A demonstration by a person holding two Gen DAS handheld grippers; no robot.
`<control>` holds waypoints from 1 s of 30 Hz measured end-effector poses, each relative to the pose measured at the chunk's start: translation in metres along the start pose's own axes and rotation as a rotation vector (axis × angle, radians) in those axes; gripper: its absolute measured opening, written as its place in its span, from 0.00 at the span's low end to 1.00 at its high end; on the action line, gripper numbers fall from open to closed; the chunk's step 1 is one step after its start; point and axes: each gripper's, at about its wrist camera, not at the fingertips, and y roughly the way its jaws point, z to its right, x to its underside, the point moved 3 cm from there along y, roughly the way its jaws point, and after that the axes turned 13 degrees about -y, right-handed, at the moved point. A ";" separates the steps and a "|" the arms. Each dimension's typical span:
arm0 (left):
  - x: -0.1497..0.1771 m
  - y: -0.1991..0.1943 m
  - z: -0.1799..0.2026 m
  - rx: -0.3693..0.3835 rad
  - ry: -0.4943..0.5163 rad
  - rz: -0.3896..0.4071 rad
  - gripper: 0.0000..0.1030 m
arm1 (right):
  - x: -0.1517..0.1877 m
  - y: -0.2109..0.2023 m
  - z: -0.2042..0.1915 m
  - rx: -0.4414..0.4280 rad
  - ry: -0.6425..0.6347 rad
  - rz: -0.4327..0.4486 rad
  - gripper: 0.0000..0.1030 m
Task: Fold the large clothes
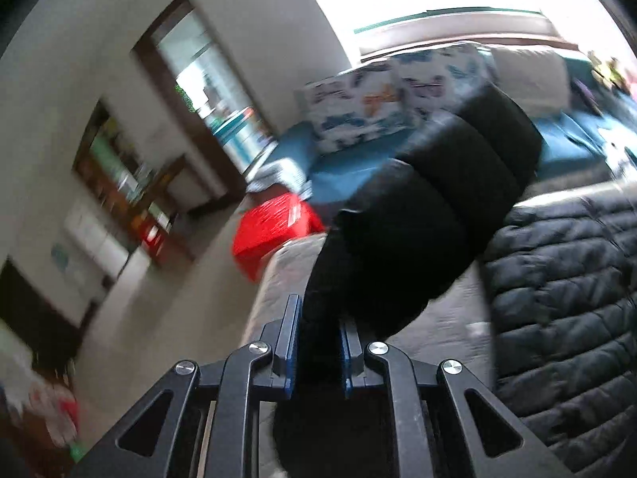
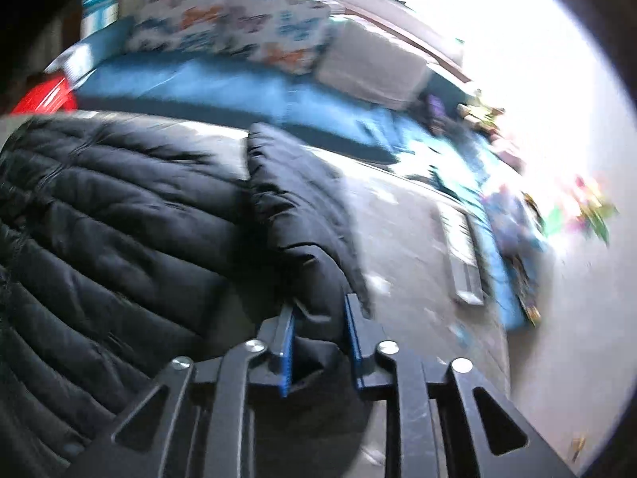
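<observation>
**Both sleeves of the puffer jacket pinched for the fold**

The black quilted puffer jacket (image 2: 99,207) lies spread on a pale grey quilted bed (image 2: 418,247), its body flat and its sleeves drawn out to either side. In the left wrist view the left sleeve (image 1: 430,207) rises off the surface in thick padded rolls, while the jacket's body (image 1: 565,298) stays flat just beside it. The left tongs (image 1: 318,342) are clamped on the end of that sleeve, the blue pads pressing black fabric between them. In the right wrist view the right sleeve (image 2: 302,215) runs away from the camera along the jacket's edge, and the right tongs (image 2: 320,342) are clamped on its near end, a bunch of fabric squeezed between the pads.

Gripping each sleeve at its end looks deliberate: it gives the longest lever for swinging both sleeves inward across the chest, the usual first move on a bulky garment. The padding is slippery and springy, so a shallow pinch could slide off mid-swing.

Beyond the bed sit a blue sofa (image 2: 191,83) with a butterfly-print cushion (image 2: 239,28), a red basket (image 1: 274,227) on the floor, and scattered toys (image 2: 589,203) at the far right. Both views are motion-blurred.
</observation>
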 end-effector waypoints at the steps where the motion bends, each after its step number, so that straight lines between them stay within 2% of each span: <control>1: 0.000 0.006 -0.025 -0.020 -0.047 -0.026 0.18 | 0.016 -0.005 0.016 0.028 0.051 -0.011 0.21; 4: 0.006 0.024 -0.082 -0.077 -0.143 -0.092 0.21 | 0.055 -0.007 0.047 0.084 0.172 -0.071 0.21; 6: 0.015 0.040 -0.111 -0.088 -0.192 -0.154 0.24 | 0.073 -0.004 0.059 0.043 0.247 -0.075 0.22; 7: 0.019 0.047 -0.120 -0.086 -0.207 -0.184 0.34 | 0.080 -0.004 0.066 -0.036 0.307 -0.038 0.25; 8: 0.023 0.056 -0.131 -0.098 -0.226 -0.212 0.52 | 0.082 -0.006 0.068 -0.087 0.348 -0.017 0.32; 9: 0.028 0.061 -0.141 -0.118 -0.244 -0.228 0.62 | 0.086 -0.006 0.074 -0.170 0.415 0.012 0.36; 10: 0.033 0.067 -0.151 -0.136 -0.257 -0.241 0.77 | 0.089 -0.005 0.079 -0.274 0.478 0.050 0.44; 12: 0.040 0.072 -0.166 -0.139 -0.265 -0.239 0.78 | 0.093 -0.011 0.085 -0.347 0.520 0.121 0.44; 13: 0.041 0.071 -0.172 -0.138 -0.260 -0.237 0.78 | 0.093 -0.014 0.088 -0.354 0.527 0.142 0.47; 14: 0.043 0.069 -0.178 -0.143 -0.257 -0.235 0.78 | 0.095 -0.017 0.092 -0.359 0.534 0.157 0.54; 16: 0.046 0.063 -0.185 -0.140 -0.262 -0.219 0.78 | 0.105 -0.021 0.098 -0.348 0.554 0.172 0.57; 18: 0.051 0.051 -0.196 -0.118 -0.278 -0.190 0.79 | 0.119 -0.014 0.107 -0.355 0.594 0.154 0.57; 22: 0.060 0.011 -0.195 -0.046 -0.309 -0.159 0.82 | 0.155 0.021 0.108 -0.455 0.691 0.070 0.57; 27: 0.086 -0.035 -0.191 0.061 -0.309 -0.185 0.82 | 0.172 0.052 0.106 -0.548 0.771 0.059 0.57; 30: 0.106 -0.058 -0.184 0.082 -0.286 -0.194 0.82 | 0.170 0.071 0.108 -0.591 0.815 0.088 0.57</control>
